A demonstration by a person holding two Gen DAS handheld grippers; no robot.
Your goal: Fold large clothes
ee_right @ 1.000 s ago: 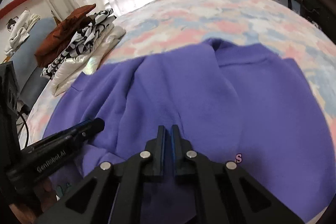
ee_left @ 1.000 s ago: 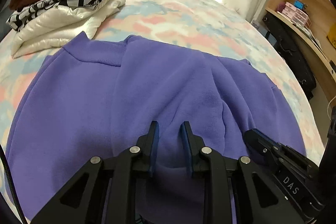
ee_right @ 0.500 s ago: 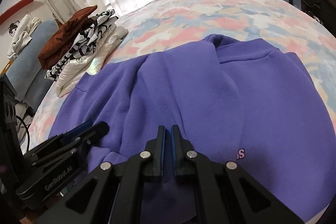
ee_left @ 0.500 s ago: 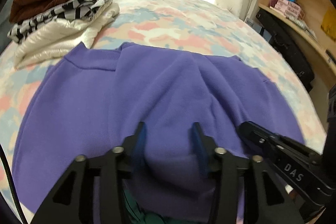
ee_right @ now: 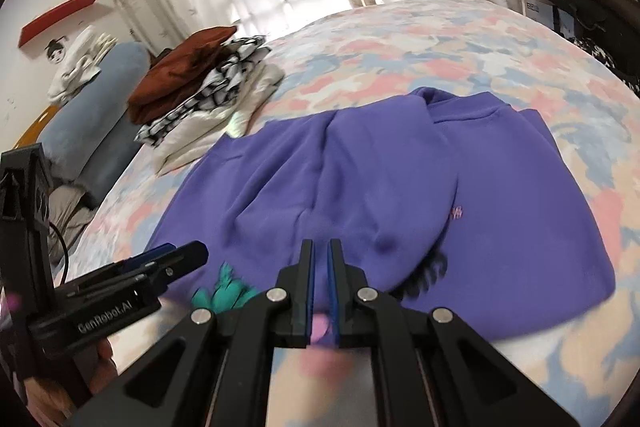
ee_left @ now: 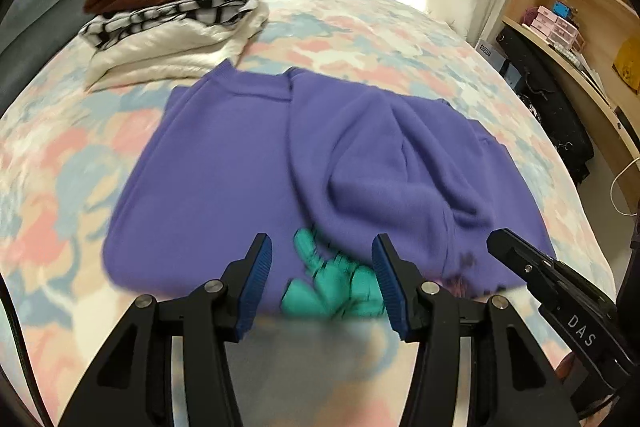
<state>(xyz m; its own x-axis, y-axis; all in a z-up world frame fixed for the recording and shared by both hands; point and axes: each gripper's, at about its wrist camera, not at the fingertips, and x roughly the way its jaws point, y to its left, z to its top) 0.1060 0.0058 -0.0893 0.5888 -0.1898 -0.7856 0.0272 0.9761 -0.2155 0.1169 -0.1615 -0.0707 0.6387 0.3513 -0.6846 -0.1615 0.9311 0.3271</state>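
- Left claw (ee_left: 322, 277): jaws opening, about half wide, nothing pinched, only a green print (ee_left: 334, 287) on the cloth showing between them
- Right claw (ee_right: 321, 281): jaws closed tight; a pink-purple blur low between them, cannot tell if cloth is caught
- Purple sweater (ee_left: 248, 163): flat on the flowery bed (ee_left: 360, 27), just past both claws, one side folded over the middle
- Likely soft, floppy, fairly light, not slippery; best pinched at the near hem corners or the folded edge
- Stack of folded clothes (ee_left: 176, 11): far left on the bed, apart from the sweater
- Left view only: shelves (ee_left: 580, 39) far right
- Right view only: small pink logo (ee_right: 457, 213) on the sweater, blue pillow (ee_right: 96, 95) far left
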